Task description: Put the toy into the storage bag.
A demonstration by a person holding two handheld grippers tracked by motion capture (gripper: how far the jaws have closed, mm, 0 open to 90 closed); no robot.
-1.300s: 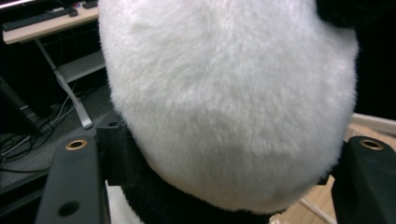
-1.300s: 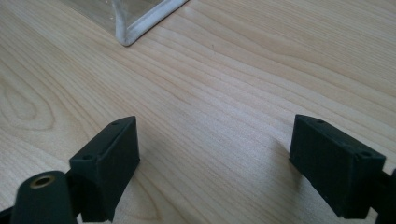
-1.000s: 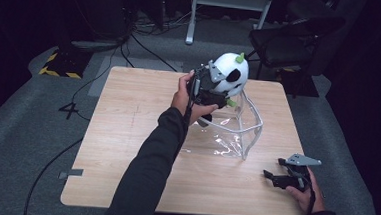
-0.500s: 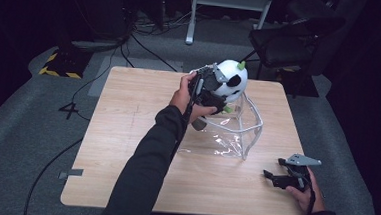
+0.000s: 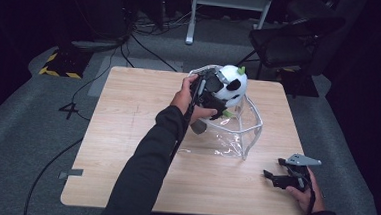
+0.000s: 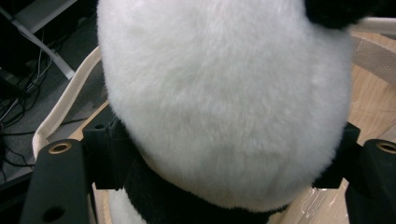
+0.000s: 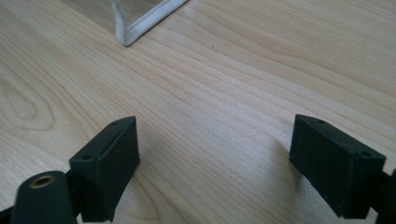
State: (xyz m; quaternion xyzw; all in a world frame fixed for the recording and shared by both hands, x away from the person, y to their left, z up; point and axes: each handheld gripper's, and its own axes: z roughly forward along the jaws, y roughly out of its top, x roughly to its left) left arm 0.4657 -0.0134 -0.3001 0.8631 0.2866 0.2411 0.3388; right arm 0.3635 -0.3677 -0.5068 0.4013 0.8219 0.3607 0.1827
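Lowered since a second ago: panda plush, now sunk toward the mouth of the clear bag, carried there by the left gripper, whose jaws have just been easing apart with the plush still between them.

High view: light wooden table on grey carpet, dark room beyond, cables trailing across the floor, a black-and-yellow striped marking off the far left corner, a black chair past the far right edge. Right gripper resting at the near right of the tabletop, well apart from the bag.

Left gripper view: white fur of the plush pressed between both black jaws, bag's pale rim curving behind, cables on the floor at upper left.

Right gripper view: jaws spread wide over bare wood grain, holding nothing; corner of the bag at the top.
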